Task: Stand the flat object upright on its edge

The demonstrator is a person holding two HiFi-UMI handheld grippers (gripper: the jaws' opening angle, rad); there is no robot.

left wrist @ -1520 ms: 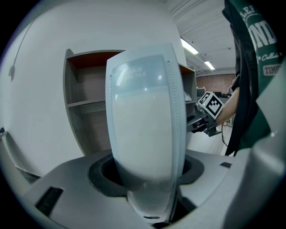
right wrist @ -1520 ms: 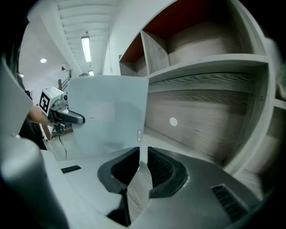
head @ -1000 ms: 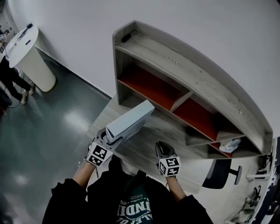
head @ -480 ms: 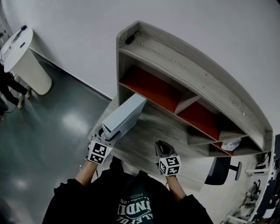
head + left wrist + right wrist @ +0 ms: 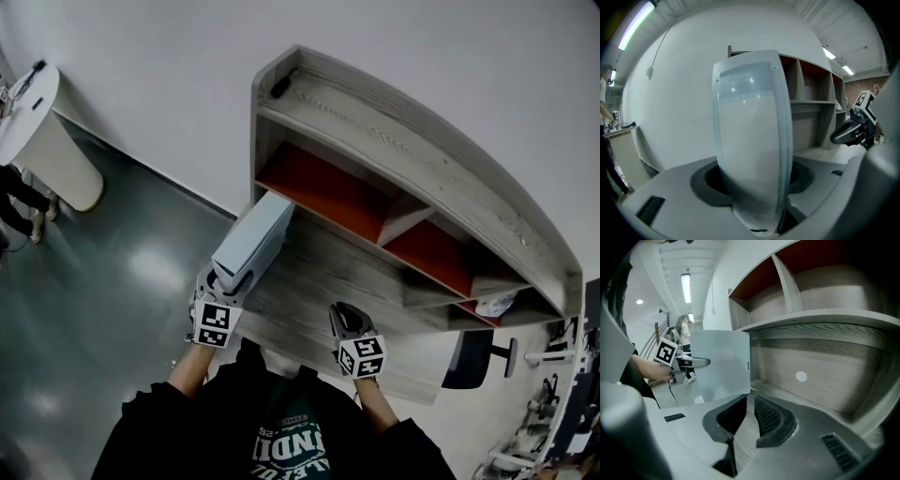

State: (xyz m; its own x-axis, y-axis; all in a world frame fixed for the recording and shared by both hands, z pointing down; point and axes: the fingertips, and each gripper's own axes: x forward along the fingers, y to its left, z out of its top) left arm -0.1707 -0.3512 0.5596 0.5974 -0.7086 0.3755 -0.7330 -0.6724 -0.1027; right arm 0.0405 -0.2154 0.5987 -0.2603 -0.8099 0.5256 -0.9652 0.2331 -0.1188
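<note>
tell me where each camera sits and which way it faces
Head view: on the person's head, looking steeply down at the desk and shelf; shows dark sleeves, the left gripper clamped on the white box, and the right gripper.
Left gripper view: on the left gripper, looking along its jaws toward the shelf; the box fills the middle.
Right gripper view: on the right gripper, low over the desk, facing the shelf; its empty jaws stand slightly apart.
Shared: each gripper view catches the other gripper; all three show the box.

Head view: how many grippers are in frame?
2. The left gripper at lower left, shut on the flat white box; the right gripper at lower centre, empty, over the wooden desk. None seems hidden.
</note>
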